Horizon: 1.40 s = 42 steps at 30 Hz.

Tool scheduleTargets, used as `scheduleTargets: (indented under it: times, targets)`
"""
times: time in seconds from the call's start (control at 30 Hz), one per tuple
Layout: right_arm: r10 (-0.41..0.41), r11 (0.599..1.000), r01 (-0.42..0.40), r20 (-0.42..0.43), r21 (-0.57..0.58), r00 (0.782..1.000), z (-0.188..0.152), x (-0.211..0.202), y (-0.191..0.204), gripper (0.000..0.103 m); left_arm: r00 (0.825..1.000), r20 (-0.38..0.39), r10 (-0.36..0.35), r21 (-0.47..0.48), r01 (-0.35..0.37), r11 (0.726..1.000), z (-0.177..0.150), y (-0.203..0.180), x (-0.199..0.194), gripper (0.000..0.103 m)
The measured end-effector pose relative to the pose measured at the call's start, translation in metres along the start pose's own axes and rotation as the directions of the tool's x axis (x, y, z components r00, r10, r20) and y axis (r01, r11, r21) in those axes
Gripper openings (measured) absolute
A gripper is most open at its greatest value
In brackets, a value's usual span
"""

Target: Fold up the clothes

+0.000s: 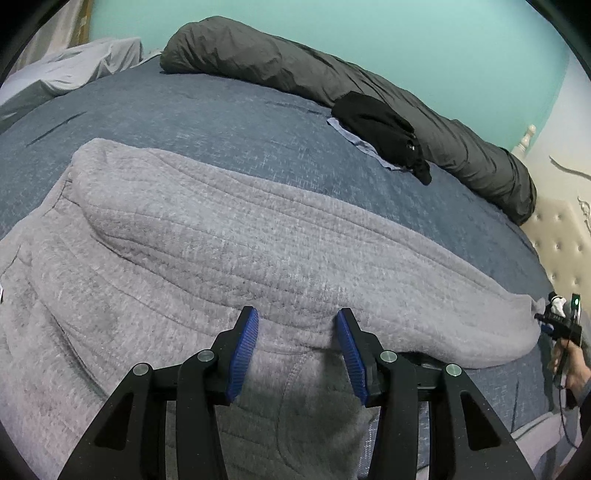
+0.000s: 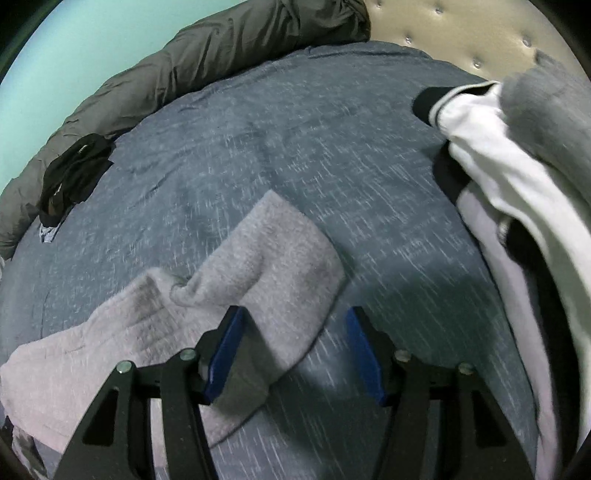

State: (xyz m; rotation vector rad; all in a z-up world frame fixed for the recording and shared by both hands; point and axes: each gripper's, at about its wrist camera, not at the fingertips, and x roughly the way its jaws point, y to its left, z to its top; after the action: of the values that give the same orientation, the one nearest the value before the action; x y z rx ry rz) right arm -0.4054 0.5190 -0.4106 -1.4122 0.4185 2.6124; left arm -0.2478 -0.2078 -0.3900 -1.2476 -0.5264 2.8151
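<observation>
- Grey fleece is filling the left wrist view: the grey fleece garment (image 1: 229, 236) is lying spread across the blue bedspread (image 1: 207, 110), its nearer edge reaching under the left gripper (image 1: 297, 332).
- The left gripper is hanging released, its blue pads wide apart above the garment's seam and gripping nothing.
- Beyond the garment, a black garment (image 1: 384, 129) is lying on a pale blue cloth (image 1: 351, 138), just in front of the long dark grey rolled duvet (image 1: 332, 81) at the bedspread's far edge.
- At the garment's right end, the right gripper (image 1: 554, 321) is showing in a person's hand (image 1: 572, 373).
- In the right wrist view, the right gripper (image 2: 295, 339) is standing open; a flap of the grey fleece garment (image 2: 258, 254) is lying on the blue bedspread (image 2: 332, 147) beside and under its left pad.
- Right of the garment, well apart, a pile of white, black and grey clothes (image 2: 509, 155) is lying at the bedspread's edge, near the tufted headboard (image 2: 461, 33).
</observation>
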Motion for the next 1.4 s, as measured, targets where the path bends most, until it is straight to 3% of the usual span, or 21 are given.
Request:
scheduleTargets:
  times: [0.13,0.2,0.27,0.7,0.77,0.83,0.93,1.0,1.07,1.17,1.27,1.33,1.37,1.4]
  targets:
    - [0.016,1.000,-0.016,0.014,0.008,1.000,0.007,0.004,0.002,0.043,1.000,-0.002,-0.003,-0.008,0.003,1.000,0.000,0.002,0.003,0.048]
    - [0.018,1.000,-0.018,0.023,0.003,1.000,0.008,0.001,0.006,0.025,1.000,0.000,-0.002,-0.009,0.002,1.000,0.000,0.001,0.004,0.048]
    - [0.010,1.000,-0.010,0.032,-0.003,0.999,0.009,-0.004,0.008,0.018,1.000,0.002,-0.002,-0.008,0.002,1.000,0.000,-0.001,0.004,0.048]
    - [-0.170,0.985,0.172,0.074,-0.029,0.983,0.017,-0.059,-0.011,0.012,1.000,0.018,-0.020,-0.040,0.021,0.999,0.001,0.004,-0.004,0.048]
    - [-0.193,0.981,0.194,0.019,-0.026,0.981,0.015,-0.049,-0.018,0.012,1.000,0.017,-0.024,-0.041,0.024,0.999,0.001,0.004,-0.004,0.048]
    - [-0.234,0.972,0.235,0.039,-0.011,0.971,0.012,-0.051,-0.025,0.012,0.999,0.020,-0.026,-0.043,0.026,0.999,0.001,0.004,-0.005,0.048]
    - [-0.199,0.980,0.200,0.100,-0.005,0.975,0.013,-0.066,-0.031,0.016,0.999,0.020,-0.025,-0.037,0.026,0.999,0.001,0.002,-0.005,0.048]
    - [-0.178,0.982,0.183,0.110,-0.036,0.978,0.015,-0.069,-0.029,0.031,1.000,0.015,-0.026,-0.034,0.026,0.999,0.001,0.001,-0.004,0.048]
    - [-0.161,0.983,0.169,0.095,-0.076,0.982,0.014,-0.065,-0.023,0.038,1.000,0.012,-0.026,-0.035,0.027,0.999,0.000,0.001,-0.003,0.048]
    - [-0.162,0.978,0.169,0.066,-0.120,0.985,0.008,-0.054,-0.022,0.038,1.000,0.014,-0.027,-0.032,0.027,0.999,0.000,0.000,-0.004,0.048]
    - [-0.138,0.986,0.140,0.020,-0.091,0.990,-0.002,-0.040,-0.027,0.038,1.000,0.014,-0.025,-0.032,0.026,0.999,0.000,0.000,-0.004,0.048]
    - [-0.118,0.990,0.117,0.002,-0.078,0.993,-0.007,-0.034,-0.030,0.028,1.000,0.015,-0.024,-0.033,0.025,0.999,0.000,0.001,-0.004,0.048]
    - [-0.109,0.991,0.109,0.005,-0.075,0.994,-0.009,-0.035,-0.031,0.008,1.000,0.015,-0.024,-0.033,0.024,0.999,0.000,0.001,-0.005,0.048]
    - [-0.101,0.992,0.101,0.011,-0.072,0.995,-0.010,-0.037,-0.031,0.007,1.000,0.015,-0.023,-0.034,0.023,0.999,0.000,0.001,-0.005,0.048]
